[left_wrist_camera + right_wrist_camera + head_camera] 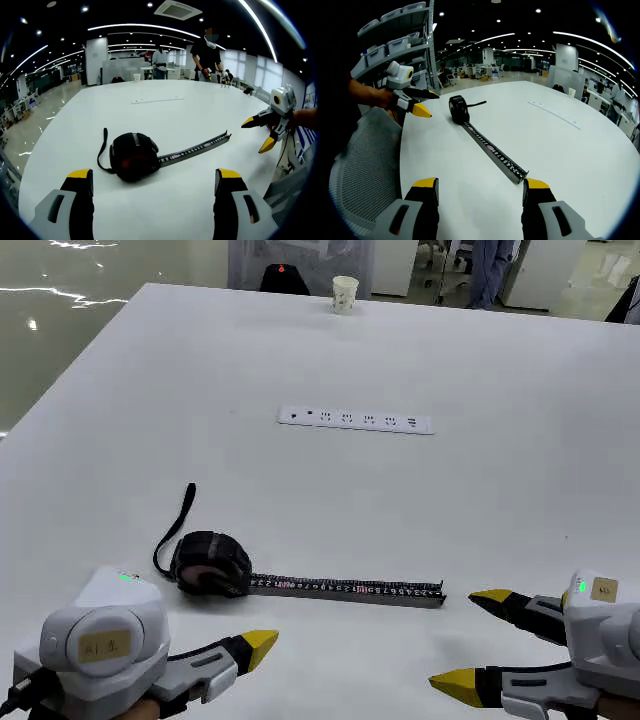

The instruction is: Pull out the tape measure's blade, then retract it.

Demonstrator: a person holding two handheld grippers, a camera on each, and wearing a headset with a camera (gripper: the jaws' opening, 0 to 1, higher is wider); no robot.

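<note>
the tape measure [210, 563] lies on its side on the white table [450, 500], near the person's edge, its black wrist strap [178, 525] looped away toward the far side. its blade [350, 589] is drawn out flat along the tabletop to the person's right and ends at the small end hook [441, 593]. nothing holds the blade, so it probably rests out on the case's lock or its own friction. the left gripper [429, 103] hovers just short of the case with its jaws spread wide and nothing between them; in the left gripper view the case sits ahead in the middle of the gap, which looks like a line-up for steadying the case or working its lock. the right gripper [465, 640] is also spread and empty, and it sits just beyond the hook, one yellow tip close beside it but apart from it in the head view. that placement suits guiding the blade home by its free end, so it does not whip back. judged from this layout, the pull-out part is done and the retraction is not yet begun. a white power strip [355, 420] lies well beyond the tape, and a paper cup [345, 294] stands at the far edge, both clear of the work.
</note>
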